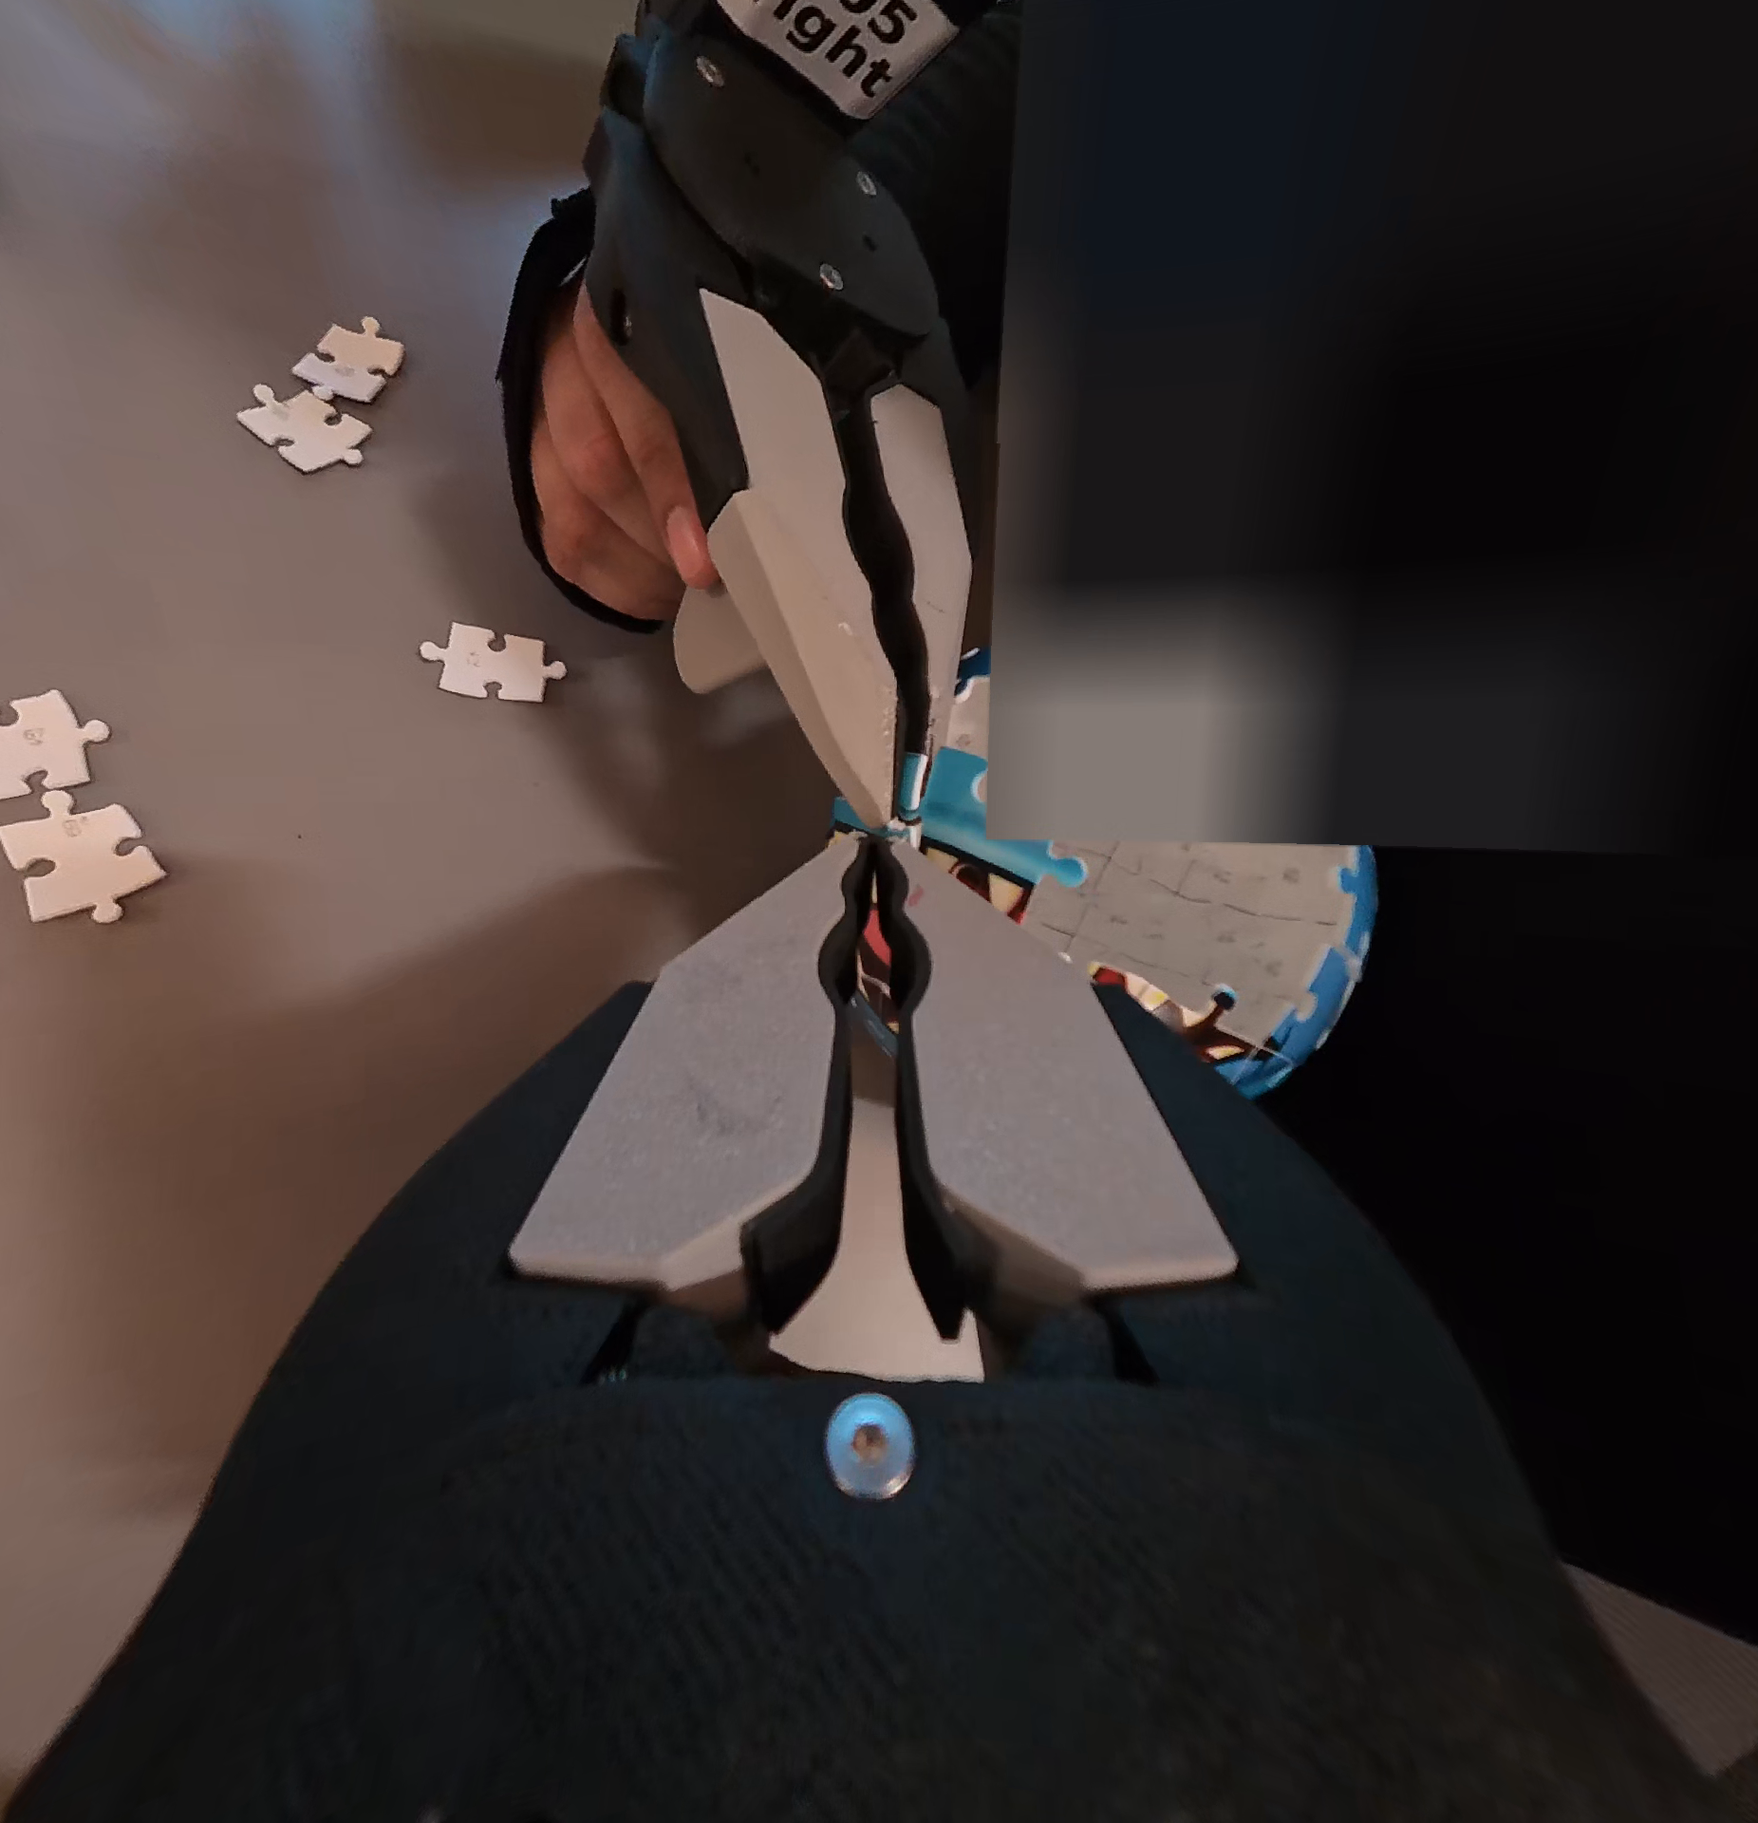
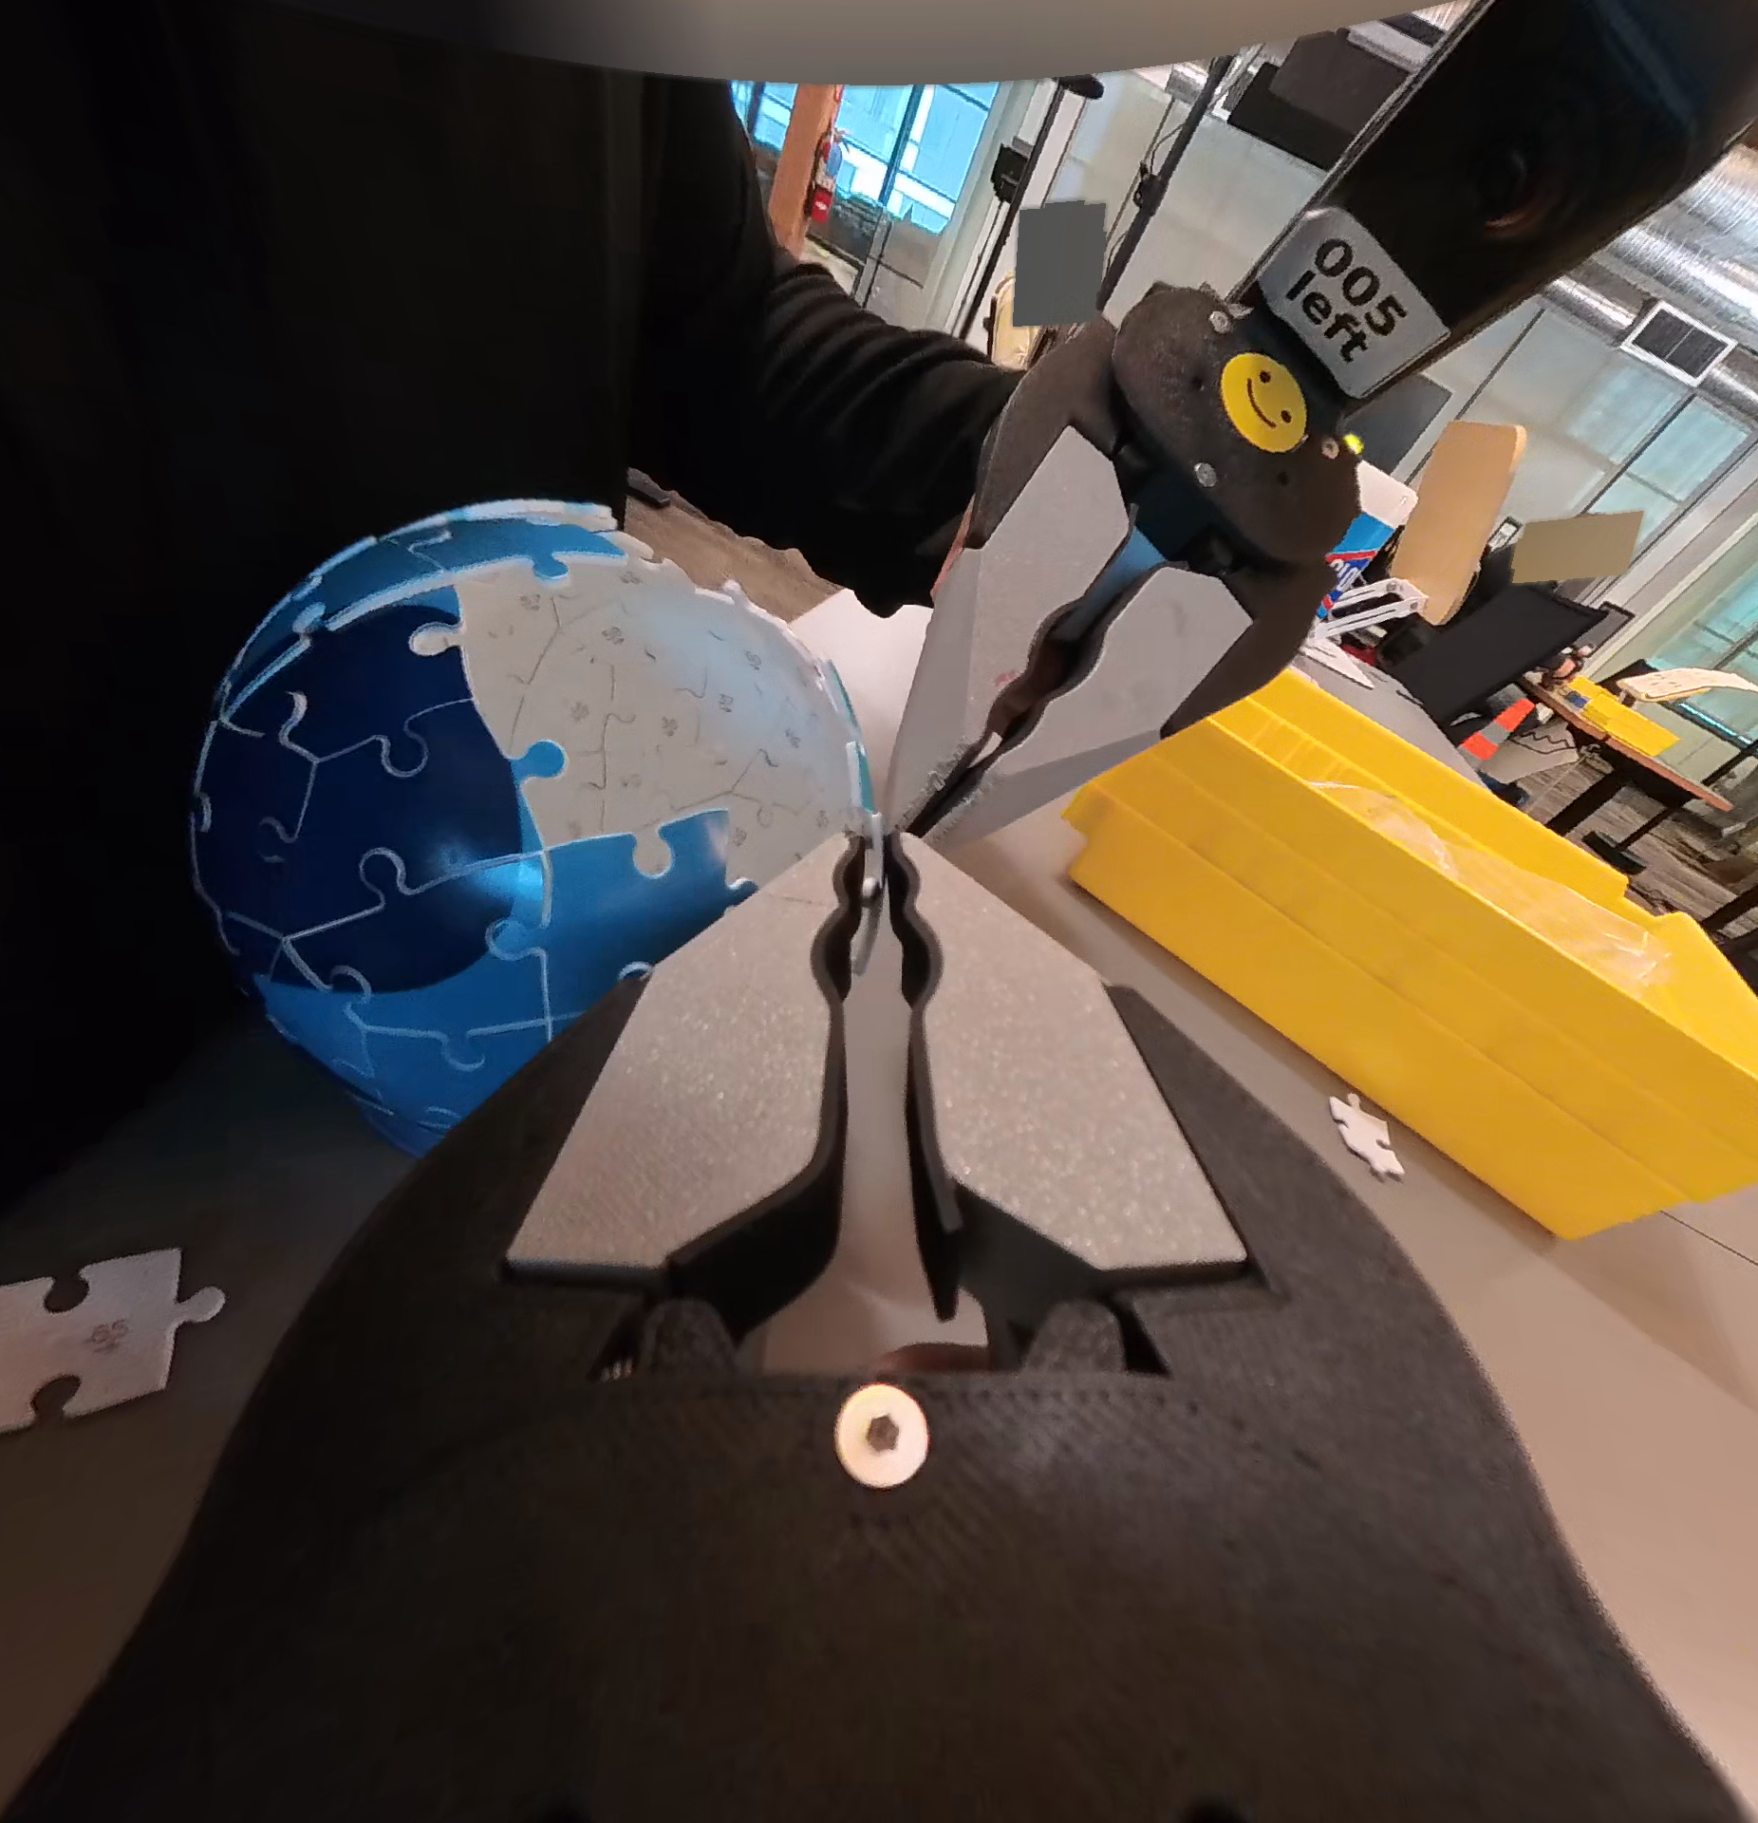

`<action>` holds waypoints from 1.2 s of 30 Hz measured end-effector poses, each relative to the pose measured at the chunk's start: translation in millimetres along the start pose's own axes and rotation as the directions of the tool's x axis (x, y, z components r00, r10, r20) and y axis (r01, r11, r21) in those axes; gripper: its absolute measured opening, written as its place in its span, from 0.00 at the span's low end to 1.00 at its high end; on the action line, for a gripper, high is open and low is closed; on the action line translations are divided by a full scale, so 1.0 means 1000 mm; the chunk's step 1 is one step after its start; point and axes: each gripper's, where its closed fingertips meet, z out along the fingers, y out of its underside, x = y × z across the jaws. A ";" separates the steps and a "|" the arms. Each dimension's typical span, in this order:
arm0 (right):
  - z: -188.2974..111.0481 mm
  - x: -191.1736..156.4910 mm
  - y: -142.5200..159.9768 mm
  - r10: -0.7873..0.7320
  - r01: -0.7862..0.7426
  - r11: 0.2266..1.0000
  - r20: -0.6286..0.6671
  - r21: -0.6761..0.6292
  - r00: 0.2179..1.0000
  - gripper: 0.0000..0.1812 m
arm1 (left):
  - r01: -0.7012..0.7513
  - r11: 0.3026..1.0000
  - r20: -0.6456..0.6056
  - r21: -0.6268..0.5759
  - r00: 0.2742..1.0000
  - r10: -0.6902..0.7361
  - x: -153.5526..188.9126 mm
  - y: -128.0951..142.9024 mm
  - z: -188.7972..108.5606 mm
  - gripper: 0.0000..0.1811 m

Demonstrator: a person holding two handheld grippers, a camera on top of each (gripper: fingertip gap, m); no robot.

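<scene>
Two grippers meet tip to tip at the rim of a half-built puzzle globe on the grey table: the left gripper and right gripper each have jaws pinched on its thin edge. The interlocked shell looks light, rigid and fragile; grip the rim gently.

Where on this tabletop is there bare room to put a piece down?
Bare grey table lies beside the left gripper, below the loose white pieces. It is crowded where both grippers meet at the puzzle sphere, and the yellow bins fill that side.
</scene>
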 end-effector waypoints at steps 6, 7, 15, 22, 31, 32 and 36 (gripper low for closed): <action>-0.003 0.001 0.000 -0.034 0.034 0.999 -0.004 -0.023 0.999 0.01 | -0.011 1.000 0.008 0.010 1.000 0.011 -0.002 -0.002 0.001 0.00; -0.003 0.001 -0.001 -0.044 0.044 0.999 -0.005 -0.026 0.999 0.01 | -0.013 1.000 0.009 0.009 1.000 0.013 -0.002 -0.002 0.001 0.00; -0.003 0.002 -0.001 -0.073 0.073 0.997 -0.025 -0.028 0.997 0.01 | -0.041 0.999 0.017 -0.004 0.999 0.041 -0.002 0.000 0.000 0.00; -0.004 0.002 -0.001 -0.084 0.083 0.996 -0.039 -0.034 0.996 0.01 | -0.057 0.998 0.000 0.013 0.998 0.057 -0.004 -0.006 0.004 0.00; -0.006 0.002 -0.002 -0.078 0.077 0.997 -0.033 -0.024 0.996 0.01 | -0.069 0.998 -0.002 0.006 0.998 0.069 -0.007 -0.005 0.005 0.00; -0.006 0.002 -0.002 -0.080 0.079 0.997 -0.034 -0.023 0.996 0.01 | -0.069 0.998 -0.002 0.006 0.998 0.069 -0.007 -0.005 0.005 0.00; -0.006 0.002 -0.002 -0.096 0.095 0.995 -0.035 -0.031 0.995 0.01 | -0.068 0.998 -0.004 0.008 0.998 0.068 -0.007 -0.005 0.005 0.00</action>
